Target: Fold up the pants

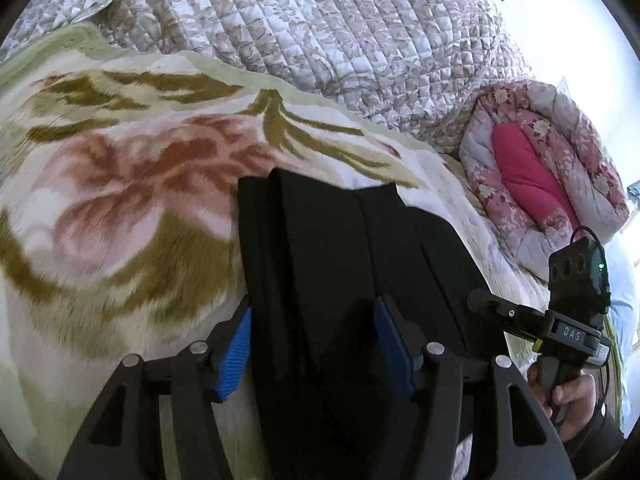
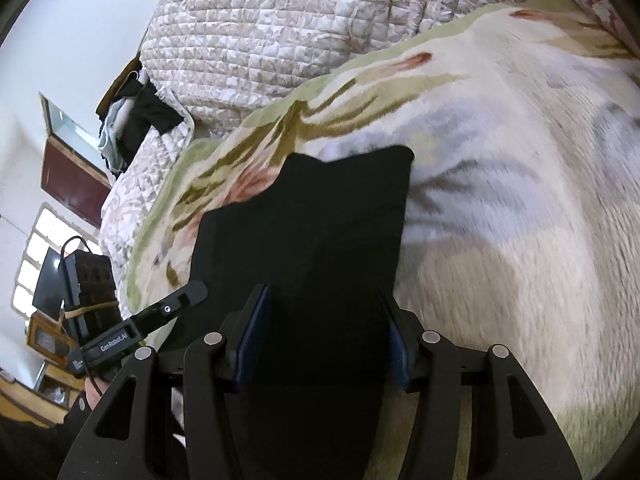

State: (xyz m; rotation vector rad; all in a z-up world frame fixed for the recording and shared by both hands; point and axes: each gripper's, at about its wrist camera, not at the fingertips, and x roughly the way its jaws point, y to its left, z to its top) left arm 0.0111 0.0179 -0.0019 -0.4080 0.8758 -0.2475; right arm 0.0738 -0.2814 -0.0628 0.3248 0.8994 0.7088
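Observation:
The black pants (image 1: 328, 248) lie folded lengthwise on a floral blanket (image 1: 120, 184); they also show in the right wrist view (image 2: 312, 232). My left gripper (image 1: 316, 344) is open, its blue pads on either side of the near end of the pants. My right gripper (image 2: 326, 340) is open the same way, straddling the near end of the cloth. The right gripper's body (image 1: 572, 312) shows at the right edge of the left wrist view; the left gripper's body (image 2: 132, 328) shows at the left of the right wrist view.
A quilted patterned cover (image 1: 320, 28) lies behind the blanket. A rolled pink floral quilt (image 1: 540, 184) sits at the right. Dark clothes (image 2: 136, 120) hang at the bed's far corner. A window (image 2: 36, 256) and furniture are at the left.

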